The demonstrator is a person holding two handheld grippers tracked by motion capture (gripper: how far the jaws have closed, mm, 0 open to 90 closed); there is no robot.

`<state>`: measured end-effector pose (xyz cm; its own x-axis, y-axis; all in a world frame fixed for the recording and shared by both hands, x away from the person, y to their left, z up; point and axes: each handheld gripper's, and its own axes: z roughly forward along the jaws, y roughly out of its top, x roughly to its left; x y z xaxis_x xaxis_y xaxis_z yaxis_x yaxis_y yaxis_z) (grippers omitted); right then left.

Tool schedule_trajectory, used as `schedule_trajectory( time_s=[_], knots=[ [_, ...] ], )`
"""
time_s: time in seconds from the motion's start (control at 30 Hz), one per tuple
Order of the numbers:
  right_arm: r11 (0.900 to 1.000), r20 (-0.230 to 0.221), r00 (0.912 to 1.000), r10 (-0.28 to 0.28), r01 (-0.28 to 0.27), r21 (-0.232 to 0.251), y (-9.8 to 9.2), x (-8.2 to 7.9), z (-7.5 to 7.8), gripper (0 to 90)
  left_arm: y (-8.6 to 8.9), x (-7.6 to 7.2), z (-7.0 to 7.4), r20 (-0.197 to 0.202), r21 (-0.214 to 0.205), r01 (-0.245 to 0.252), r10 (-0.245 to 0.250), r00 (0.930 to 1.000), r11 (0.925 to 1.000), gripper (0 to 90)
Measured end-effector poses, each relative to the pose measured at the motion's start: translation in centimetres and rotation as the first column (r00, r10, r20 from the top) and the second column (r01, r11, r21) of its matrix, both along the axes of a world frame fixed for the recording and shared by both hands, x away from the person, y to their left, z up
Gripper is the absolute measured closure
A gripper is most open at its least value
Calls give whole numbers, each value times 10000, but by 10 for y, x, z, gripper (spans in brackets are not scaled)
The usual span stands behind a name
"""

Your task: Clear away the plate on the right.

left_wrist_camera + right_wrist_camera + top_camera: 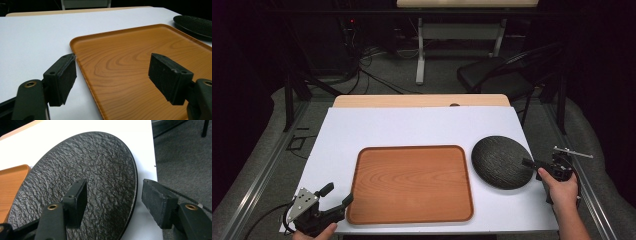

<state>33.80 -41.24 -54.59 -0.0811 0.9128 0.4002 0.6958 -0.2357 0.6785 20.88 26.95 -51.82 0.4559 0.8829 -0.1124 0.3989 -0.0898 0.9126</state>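
From the high view we see the wooden tray (411,184) lying flat at the middle of the white table (412,127), with the dark round plate (502,161) just beside its right edge. Our left claw (339,196) hangs at the tray's near left corner; the left gripper view adds that it is spread, one jaw outside the tray's rim (82,67), the other over the tray's floor. Our right claw (532,163) sits at the plate's right edge; the right gripper view shows it spread too, straddling the plate's rim (135,192), one jaw over the textured face. Behind the table stands a folding chair (507,70).
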Motion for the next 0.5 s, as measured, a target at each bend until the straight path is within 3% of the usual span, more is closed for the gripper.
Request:
schedule_trajectory(
  time_s=[0.23, 0.5],
  knots=[
    [9993, -245, 9996, -138, 146, 347, 0, 1, -4, 369, 0, 0, 0, -12, 41, 17, -17, 10000, 10000, 228],
    [9998, -227, 9997, 16, -11, 198, 2, 3, -9, 370, 0, 1, 0, -66, 49, -15, 15, 10000, 10000, 228]
  ],
)
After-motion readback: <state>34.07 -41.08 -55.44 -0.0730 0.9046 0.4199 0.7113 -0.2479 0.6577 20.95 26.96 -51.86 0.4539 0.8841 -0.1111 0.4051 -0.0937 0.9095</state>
